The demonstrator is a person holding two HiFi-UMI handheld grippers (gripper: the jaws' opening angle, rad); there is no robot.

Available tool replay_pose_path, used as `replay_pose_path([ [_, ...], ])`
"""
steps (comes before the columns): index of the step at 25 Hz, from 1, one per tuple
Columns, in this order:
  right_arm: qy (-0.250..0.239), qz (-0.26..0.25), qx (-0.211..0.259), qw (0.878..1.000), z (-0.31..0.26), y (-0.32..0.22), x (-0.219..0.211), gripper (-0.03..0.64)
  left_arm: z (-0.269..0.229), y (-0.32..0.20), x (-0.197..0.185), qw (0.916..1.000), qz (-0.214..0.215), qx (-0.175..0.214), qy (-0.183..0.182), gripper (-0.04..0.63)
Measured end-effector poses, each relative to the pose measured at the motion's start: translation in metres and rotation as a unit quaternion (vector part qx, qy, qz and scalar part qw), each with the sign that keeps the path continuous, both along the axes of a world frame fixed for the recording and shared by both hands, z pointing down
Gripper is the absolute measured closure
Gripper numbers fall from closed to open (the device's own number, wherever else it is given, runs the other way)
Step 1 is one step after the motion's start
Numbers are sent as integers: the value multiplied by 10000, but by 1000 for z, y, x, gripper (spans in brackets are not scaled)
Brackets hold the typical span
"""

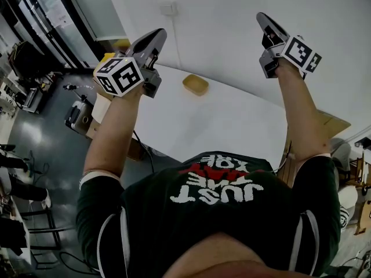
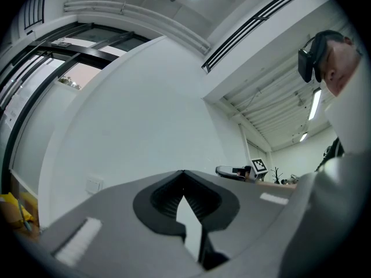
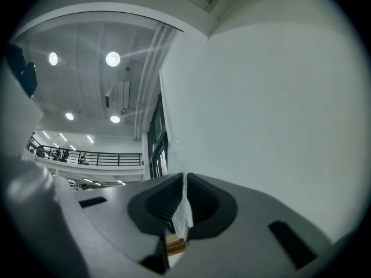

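Left gripper (image 1: pixel 156 37) and right gripper (image 1: pixel 262 18) raised over tabletop (image 1: pixel 191 120) near yellow tray (image 1: pixel 195 84), jaws pressed together, empty.

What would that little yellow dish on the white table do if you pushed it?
The yellow dish looks low and wide, so it would probably slide rather than tip. The white table looks smooth, so it might skid easily. It seems small and shallow, so likely light; its material is unclear.
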State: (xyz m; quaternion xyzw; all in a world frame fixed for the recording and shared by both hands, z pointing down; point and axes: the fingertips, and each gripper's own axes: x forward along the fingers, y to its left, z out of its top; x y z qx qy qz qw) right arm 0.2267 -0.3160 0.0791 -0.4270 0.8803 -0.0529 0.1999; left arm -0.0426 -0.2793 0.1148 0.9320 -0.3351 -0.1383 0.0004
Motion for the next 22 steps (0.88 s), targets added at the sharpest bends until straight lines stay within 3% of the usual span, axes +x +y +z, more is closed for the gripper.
replay_pose_path([
  [22,96,-58,36,9999,-2,3,-4,591,-3,5,1,10000,1,11,-4,588],
])
